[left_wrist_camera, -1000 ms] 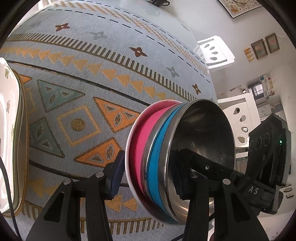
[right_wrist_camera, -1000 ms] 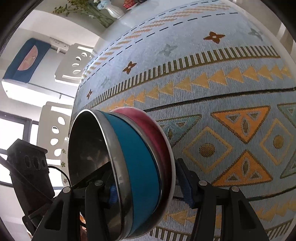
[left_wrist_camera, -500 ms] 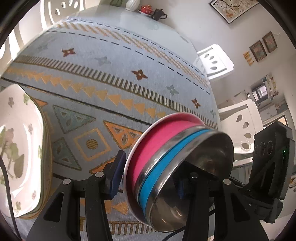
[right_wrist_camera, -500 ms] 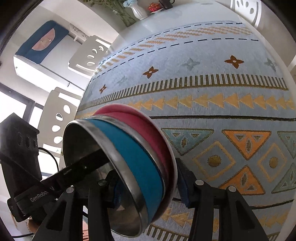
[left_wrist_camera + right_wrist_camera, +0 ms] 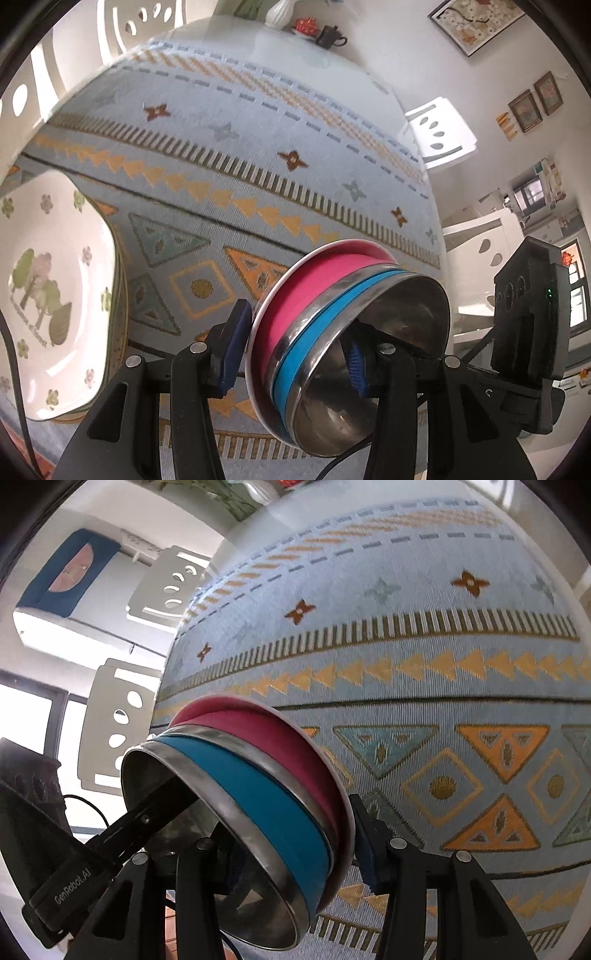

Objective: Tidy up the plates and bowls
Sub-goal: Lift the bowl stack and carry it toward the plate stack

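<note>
Spread across the table: a woven pale-blue cloth [image 5: 229, 155] patterned with orange triangles and diamonds. Rested on it at the left edge: a glossy white floral plate [image 5: 55, 291]. Held tilted above the cloth: nested round steel bowls [image 5: 332, 332], smooth pink and blue bands, clamped partway closed by left gripper [image 5: 295, 354] and right gripper [image 5: 284, 849], one finger inside, one outside.

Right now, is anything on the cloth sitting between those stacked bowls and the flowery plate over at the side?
Nothing visible does. The stacked bowls, clamped by the left gripper and the right gripper, hang tilted above the tablecloth. Between them and the flowery plate only patterned cloth shows.
</note>
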Available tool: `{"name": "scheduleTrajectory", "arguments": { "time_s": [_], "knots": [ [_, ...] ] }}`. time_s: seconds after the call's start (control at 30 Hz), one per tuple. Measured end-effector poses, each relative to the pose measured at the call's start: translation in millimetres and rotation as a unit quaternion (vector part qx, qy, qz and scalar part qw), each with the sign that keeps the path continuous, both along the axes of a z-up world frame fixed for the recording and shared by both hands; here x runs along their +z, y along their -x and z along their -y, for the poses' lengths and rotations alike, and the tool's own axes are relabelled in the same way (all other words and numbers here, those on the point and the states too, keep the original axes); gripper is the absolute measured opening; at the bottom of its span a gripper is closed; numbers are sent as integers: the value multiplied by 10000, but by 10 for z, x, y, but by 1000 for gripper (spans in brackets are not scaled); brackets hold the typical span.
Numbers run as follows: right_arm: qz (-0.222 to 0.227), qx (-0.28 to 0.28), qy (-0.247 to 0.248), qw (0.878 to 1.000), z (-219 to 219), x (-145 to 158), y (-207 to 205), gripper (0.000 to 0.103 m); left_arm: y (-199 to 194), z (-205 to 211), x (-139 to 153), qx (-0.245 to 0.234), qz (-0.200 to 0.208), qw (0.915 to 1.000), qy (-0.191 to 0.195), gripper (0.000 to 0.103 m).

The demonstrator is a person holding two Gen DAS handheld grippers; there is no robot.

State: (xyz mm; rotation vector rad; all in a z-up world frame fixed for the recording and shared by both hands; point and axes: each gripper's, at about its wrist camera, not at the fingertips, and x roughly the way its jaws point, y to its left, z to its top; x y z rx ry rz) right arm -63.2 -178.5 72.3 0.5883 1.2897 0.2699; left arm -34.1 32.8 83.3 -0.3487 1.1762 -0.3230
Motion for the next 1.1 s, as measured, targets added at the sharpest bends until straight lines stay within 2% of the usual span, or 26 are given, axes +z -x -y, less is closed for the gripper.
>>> {"name": "scheduleTrajectory", "arguments": {
  "time_s": [0.1, 0.27, 0.37, 0.47, 0.6, 0.67, 0.83, 1.1],
  "knots": [
    [-50, -34, 37, 10000, -6, -51, -56, 45, -40, 20, -50, 0, 39, 9999, -113, 43],
    [-211, -89, 112, 9997, -47, -121, -289, 47, -213, -28, -149, 122, -138, 9998, -71, 44],
    [-282, 70, 139, 9995, -87, -159, -316, 51, -181, -103, -177, 219, -208, 9994, 158, 47],
    [-181, 150, 160, 9996, -99, -171, -224, 56, -88, -134, -176, 257, -188, 9991, 271, 48],
    [53, 207, 64, 9998, -129, -201, -126, 56, 14, -167, -232, 411, -262, 9976, 485, 49],
    [130, 249, 102, 9996, -150, -183, -132, 53, 34, -177, -254, 478, -270, 9968, 576, 48],
    [330, 280, 432, 9981, -142, -77, -58, 45, 115, -109, -181, 509, -99, 9980, 367, 48],
    [558, 248, 596, 9964, -125, 88, -22, 42, 154, -86, 3, 589, 246, 9976, 285, 48]
  ]
}}
